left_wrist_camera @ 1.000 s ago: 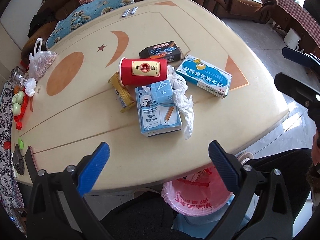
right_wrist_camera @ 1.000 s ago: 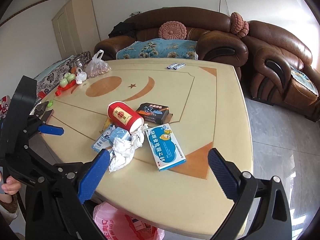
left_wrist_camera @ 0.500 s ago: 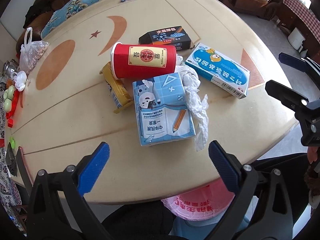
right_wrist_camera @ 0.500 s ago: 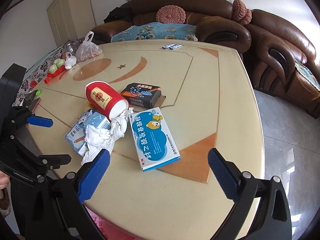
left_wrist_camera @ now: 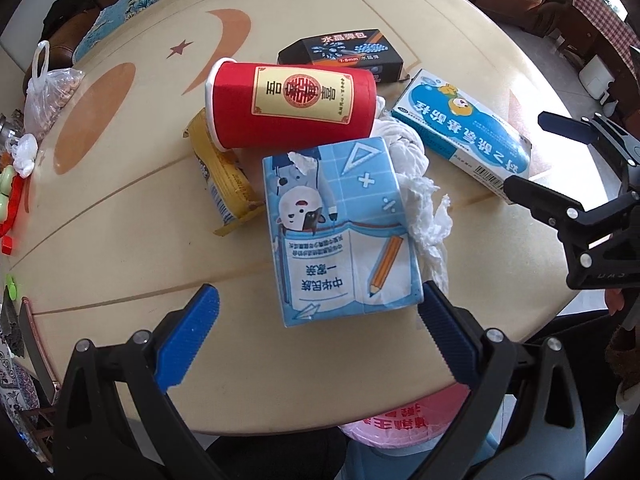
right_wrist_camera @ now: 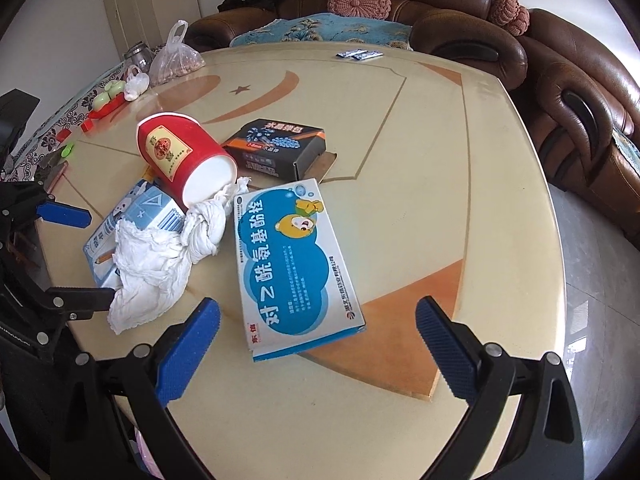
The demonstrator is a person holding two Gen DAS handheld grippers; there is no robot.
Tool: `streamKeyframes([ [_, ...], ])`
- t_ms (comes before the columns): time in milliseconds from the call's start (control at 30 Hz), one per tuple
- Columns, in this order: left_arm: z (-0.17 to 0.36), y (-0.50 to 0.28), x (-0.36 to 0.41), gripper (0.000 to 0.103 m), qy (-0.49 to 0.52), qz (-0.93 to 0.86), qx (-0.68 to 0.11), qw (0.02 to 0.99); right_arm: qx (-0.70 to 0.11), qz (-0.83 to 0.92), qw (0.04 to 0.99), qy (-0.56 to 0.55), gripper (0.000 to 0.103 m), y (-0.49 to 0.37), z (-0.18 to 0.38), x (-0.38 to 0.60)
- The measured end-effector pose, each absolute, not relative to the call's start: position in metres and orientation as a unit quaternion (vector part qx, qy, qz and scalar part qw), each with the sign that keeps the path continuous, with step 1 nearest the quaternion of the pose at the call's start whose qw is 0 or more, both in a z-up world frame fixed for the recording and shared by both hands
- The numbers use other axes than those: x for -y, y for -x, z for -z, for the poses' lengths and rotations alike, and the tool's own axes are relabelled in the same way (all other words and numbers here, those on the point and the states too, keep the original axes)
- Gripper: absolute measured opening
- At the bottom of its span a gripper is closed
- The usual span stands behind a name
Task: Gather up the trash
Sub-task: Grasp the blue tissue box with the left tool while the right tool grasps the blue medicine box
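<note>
The trash lies in one heap near the front edge of the cream round table (left_wrist_camera: 120,264). Nearest to the left gripper (left_wrist_camera: 316,334) is a light blue soft tissue pack with a cartoon book and pencil (left_wrist_camera: 340,228). A crumpled white tissue (left_wrist_camera: 424,200) touches its right side, and a red paper cup with a gold label (left_wrist_camera: 292,104) lies on its side just behind it. A yellow snack wrapper (left_wrist_camera: 220,184) is beside the cup, a black cardboard box (left_wrist_camera: 344,54) behind it.

The left gripper is wide open and holds nothing; its jaws stand on both sides of the pack's near end. The right gripper (right_wrist_camera: 318,344), also wide open and empty, faces the blue and white medicine box (right_wrist_camera: 292,264).

To grasp well, the left gripper should probably go lower and forward, then squeeze gently, because the soft pack may deform. The pink plastic bag (left_wrist_camera: 400,424) waits under the table edge.
</note>
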State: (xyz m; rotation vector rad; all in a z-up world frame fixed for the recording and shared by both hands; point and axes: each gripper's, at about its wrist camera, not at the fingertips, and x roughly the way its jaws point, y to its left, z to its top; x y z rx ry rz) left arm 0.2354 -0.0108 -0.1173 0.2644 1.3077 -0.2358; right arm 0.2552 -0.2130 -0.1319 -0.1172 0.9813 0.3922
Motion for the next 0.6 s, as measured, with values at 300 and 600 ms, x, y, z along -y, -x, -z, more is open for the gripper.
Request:
streamKeyframes([
  [300, 0.131, -0.249, 0.008, 0.097, -0.106, 0.113, -0.617, 0.771, -0.475, -0.193, 0.856, 0.069, 0.096, -0.263, 0.147, 0.207],
  [600, 0.14, -0.263, -0.011, 0.096, -0.075, 0.125, -0.623, 0.768, -0.462, -0.19, 0.861, 0.096, 0.096, -0.267, 0.156, 0.195],
])
